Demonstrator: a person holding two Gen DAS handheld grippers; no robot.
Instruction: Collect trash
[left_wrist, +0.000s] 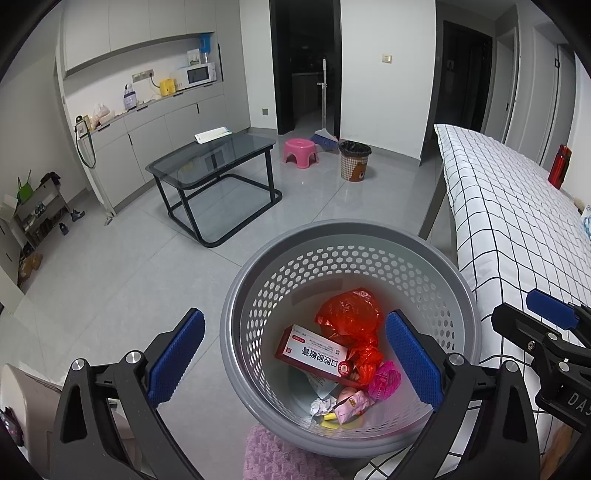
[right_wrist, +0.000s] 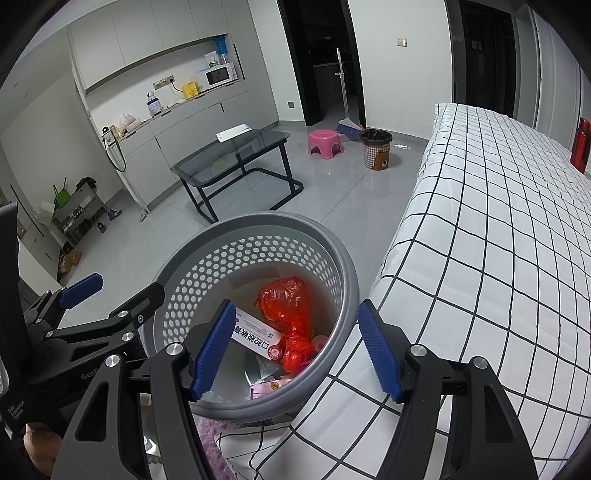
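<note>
A grey basket (left_wrist: 351, 254) stands upright, mouth up, on grey floor tile (left_wrist: 129, 277) beside a checked bed (left_wrist: 517, 229). Inside, a red-and-white box (left_wrist: 317, 356) lies long axis from ten to four o'clock, against a red bag (left_wrist: 351, 314). Both the left gripper (left_wrist: 295, 363) and the right gripper (right_wrist: 297, 349) angle down over the basket, jaws apart, empty.

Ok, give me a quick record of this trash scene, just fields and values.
bin: grey perforated basket, on the floor beside the bed
contents: red plastic bag, red and white box, pink wrappers, crumpled paper
left gripper: open, over the bin, holding nothing
right gripper: open, over the bin, holding nothing
second bin: patterned one by the pink stool
</note>
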